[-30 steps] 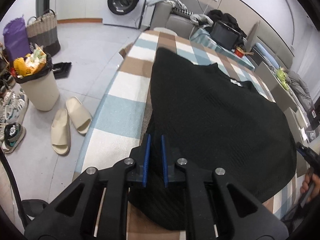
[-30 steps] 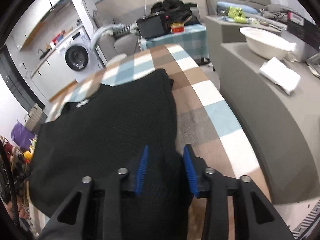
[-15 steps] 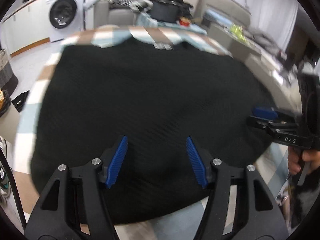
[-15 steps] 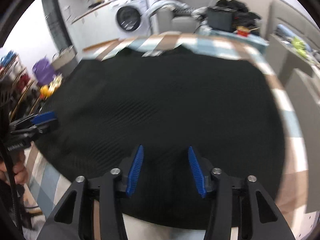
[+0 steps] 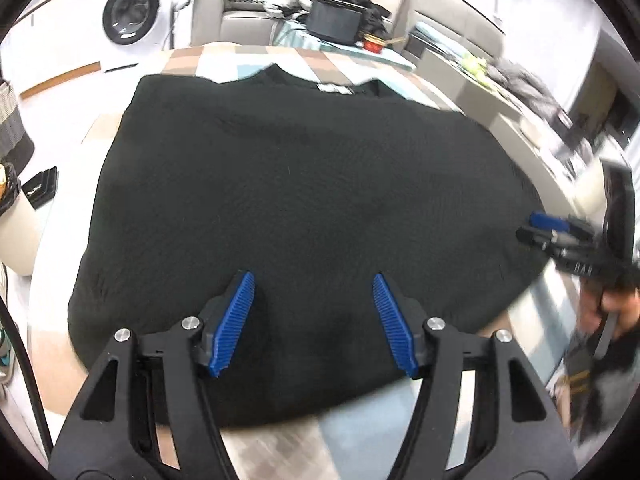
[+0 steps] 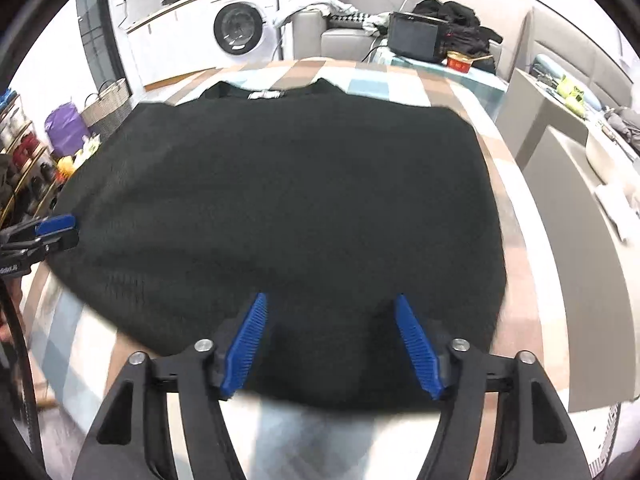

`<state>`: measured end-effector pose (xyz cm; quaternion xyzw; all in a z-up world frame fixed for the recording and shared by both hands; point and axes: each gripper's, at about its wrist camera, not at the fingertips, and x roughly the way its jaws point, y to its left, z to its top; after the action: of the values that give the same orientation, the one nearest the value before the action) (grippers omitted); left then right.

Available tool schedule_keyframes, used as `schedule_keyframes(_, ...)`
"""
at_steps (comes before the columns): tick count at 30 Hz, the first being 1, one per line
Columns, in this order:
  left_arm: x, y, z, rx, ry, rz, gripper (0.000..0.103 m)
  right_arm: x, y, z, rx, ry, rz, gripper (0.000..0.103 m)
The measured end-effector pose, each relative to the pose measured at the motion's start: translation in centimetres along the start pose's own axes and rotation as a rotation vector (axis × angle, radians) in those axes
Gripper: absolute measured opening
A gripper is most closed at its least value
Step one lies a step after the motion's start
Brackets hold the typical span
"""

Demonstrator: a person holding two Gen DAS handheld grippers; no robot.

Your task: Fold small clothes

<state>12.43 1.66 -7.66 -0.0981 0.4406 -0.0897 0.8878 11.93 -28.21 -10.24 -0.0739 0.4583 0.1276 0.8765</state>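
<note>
A black knitted garment (image 5: 304, 200) lies spread flat on the checked tablecloth (image 5: 280, 444), its collar with a white label (image 5: 334, 88) at the far end. It also shows in the right wrist view (image 6: 288, 208). My left gripper (image 5: 314, 322) is open and empty, above the garment's near hem. My right gripper (image 6: 332, 344) is open and empty, above the near hem too. The right gripper shows at the right edge of the left wrist view (image 5: 560, 232). The left gripper shows at the left edge of the right wrist view (image 6: 40, 232).
A washing machine (image 6: 240, 28) and a grey sofa (image 6: 340, 36) stand behind the table. A black monitor (image 6: 414, 36) sits on a side table. A grey counter (image 6: 568, 168) runs along the right. A wicker basket (image 6: 108, 108) and a bin stand on the floor at left.
Both grippers have opened wide and let go of the garment's corners. Both have swung inward to face the middle of the garment, which now lies flat.
</note>
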Motion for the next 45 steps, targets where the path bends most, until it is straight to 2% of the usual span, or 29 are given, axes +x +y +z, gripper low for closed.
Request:
schedule_keyframes(4, 3.3, -0.8, 4.5, -0.007, -0.004, 0.004, 0.061, 2.6, 1.4, 3.7, 0.066, -0.015, 0.041, 0.069)
schedule_keyframes(8, 7.0, -1.2, 7.5, -0.008, 0.037, 0.031, 0.061, 5.7, 3.4, 6.3, 0.070, 0.004, 0.065, 0.069)
schedule_keyframes(11, 8.8, -1.1, 8.6, 0.015, 0.028, 0.093, 0.062, 6.6, 4.1, 6.6, 0.008, -0.002, 0.029, 0.073)
schedule_keyframes(13, 9.1, -0.9, 9.0, 0.039, 0.027, 0.162, 0.062, 6.9, 3.8, 6.4, -0.031, 0.007, -0.028, 0.074)
schedule_keyframes(15, 9.2, -0.2, 9.0, 0.037, 0.016, 0.210, 0.062, 6.7, 2.4, 6.2, 0.004, 0.021, -0.045, 0.077)
schedule_keyframes(16, 9.0, 0.3, 9.0, 0.027, 0.012, 0.217, 0.062, 6.7, 1.8, 6.2, 0.031, 0.024, -0.027, 0.078)
schedule_keyframes(19, 8.5, 0.5, 9.0, -0.004, 0.017, 0.210, 0.062, 6.2, 1.2, 6.6, 0.075, 0.010, -0.022, 0.078)
schedule_keyframes(22, 7.7, -0.2, 8.7, -0.017, 0.009, 0.115, 0.062, 6.8, 2.2, 7.9, 0.078, 0.007, 0.006, 0.078)
schedule_keyframes(24, 8.0, -1.2, 8.5, 0.006, 0.006, 0.091, 0.062, 7.2, 3.6, 8.9, 0.079, -0.010, 0.034, 0.078)
schedule_keyframes(26, 8.8, -1.8, 7.9, 0.045, 0.027, 0.108, 0.064, 7.7, 4.9, 9.9, 0.072, -0.029, 0.055, 0.078)
schedule_keyframes(27, 9.0, -1.9, 7.7, 0.064, 0.010, 0.122, 0.065, 8.0, 5.6, 10.4, 0.064, -0.031, 0.075, 0.078)
schedule_keyframes(29, 9.2, -2.4, 7.6, 0.087, 0.011, 0.143, 0.069, 9.2, 6.7, 11.0, 0.034, -0.008, 0.100, 0.078)
schedule_keyframes(32, 9.4, -2.2, 7.9, 0.084, 0.018, 0.148, 0.072, 10.2, 8.2, 11.0, -0.101, -0.004, 0.011, 0.077)
schedule_keyframes(35, 9.1, -1.6, 7.8, 0.075, 0.019, 0.143, 0.072, 10.0, 6.5, 10.9, -0.079, -0.005, -0.065, 0.079)
schedule_keyframes(37, 8.6, -0.8, 7.6, 0.061, 0.019, 0.147, 0.072, 9.9, 3.0, 10.7, 0.008, 0.008, -0.132, 0.081)
schedule_keyframes(38, 8.3, -0.4, 7.4, 0.052, 0.018, 0.152, 0.072, 9.8, 1.1, 10.6, 0.057, 0.011, -0.139, 0.088)
schedule_keyframes(39, 8.1, 0.0, 7.2, 0.042, 0.018, 0.163, 0.072, 9.5, -0.7, 10.2, 0.113, 0.009, -0.104, 0.088)
schedule_keyframes(40, 7.6, 0.6, 6.8, 0.027, 0.016, 0.170, 0.072, 9.3, -2.2, 9.8, 0.158, 0.015, -0.116, 0.088)
schedule_keyframes(42, 6.9, 1.3, 6.2, 0.005, 0.016, 0.191, 0.072, 8.9, -3.2, 9.5, 0.153, 0.013, -0.200, 0.088)
schedule_keyframes(45, 5.2, 2.5, 4.9, -0.037, 0.016, 0.200, 0.072, 8.3, -3.1, 9.1, 0.155, 0.023, -0.179, 0.088)
